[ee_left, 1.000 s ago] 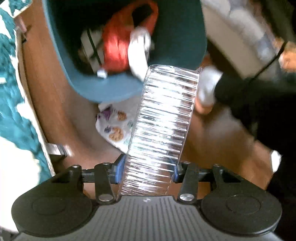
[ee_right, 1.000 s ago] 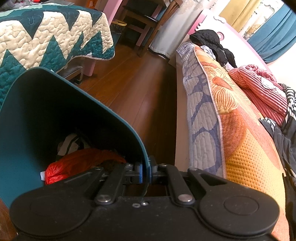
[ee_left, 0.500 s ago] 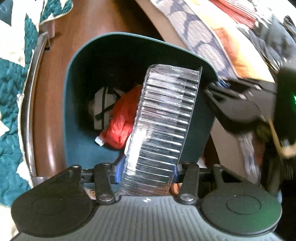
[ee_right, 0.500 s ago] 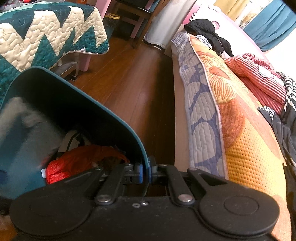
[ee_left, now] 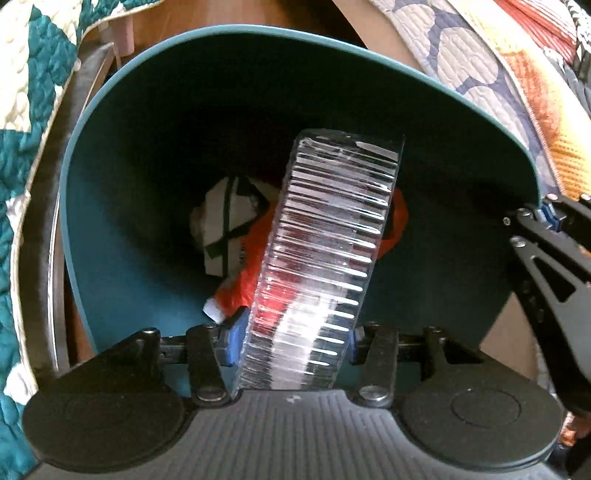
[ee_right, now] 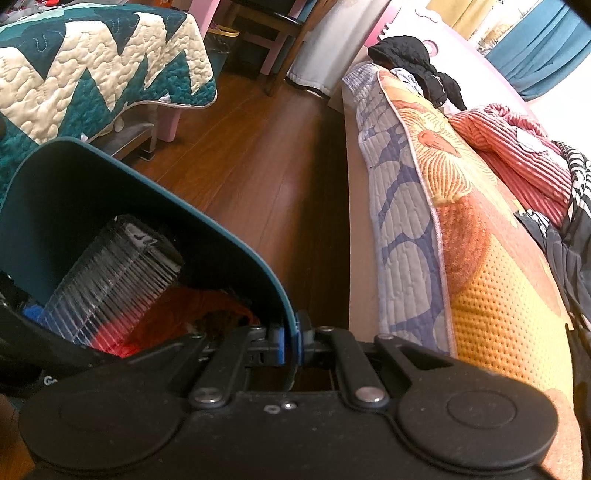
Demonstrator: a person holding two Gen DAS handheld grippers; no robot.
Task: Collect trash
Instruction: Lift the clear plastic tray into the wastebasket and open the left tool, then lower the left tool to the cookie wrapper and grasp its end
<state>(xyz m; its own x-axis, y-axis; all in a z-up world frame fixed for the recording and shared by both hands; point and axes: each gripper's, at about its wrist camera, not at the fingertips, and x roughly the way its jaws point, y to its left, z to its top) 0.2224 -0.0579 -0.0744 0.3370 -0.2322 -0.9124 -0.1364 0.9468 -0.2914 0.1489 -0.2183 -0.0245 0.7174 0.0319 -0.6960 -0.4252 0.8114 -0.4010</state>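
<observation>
My left gripper (ee_left: 293, 341) is shut on a clear ribbed plastic container (ee_left: 325, 258) and holds it inside the mouth of a teal trash bin (ee_left: 110, 229). The container also shows in the right wrist view (ee_right: 114, 277). A red plastic bag (ee_left: 243, 284) and a white crumpled wrapper (ee_left: 229, 225) lie at the bin's bottom. My right gripper (ee_right: 290, 345) is shut on the bin's rim (ee_right: 280, 295) and holds the bin tilted. The right gripper shows in the left wrist view (ee_left: 546, 218) at the bin's right edge.
A bed with an orange and grey quilt (ee_right: 443, 221) runs along the right. A teal and cream zigzag quilt (ee_right: 92, 74) hangs at the left. Brown wood floor (ee_right: 258, 166) lies between them. A chair (ee_right: 273, 33) stands at the back.
My left gripper carried the clear container from above the floor into the bin's mouth. The right gripper kept its hold on the bin rim.
</observation>
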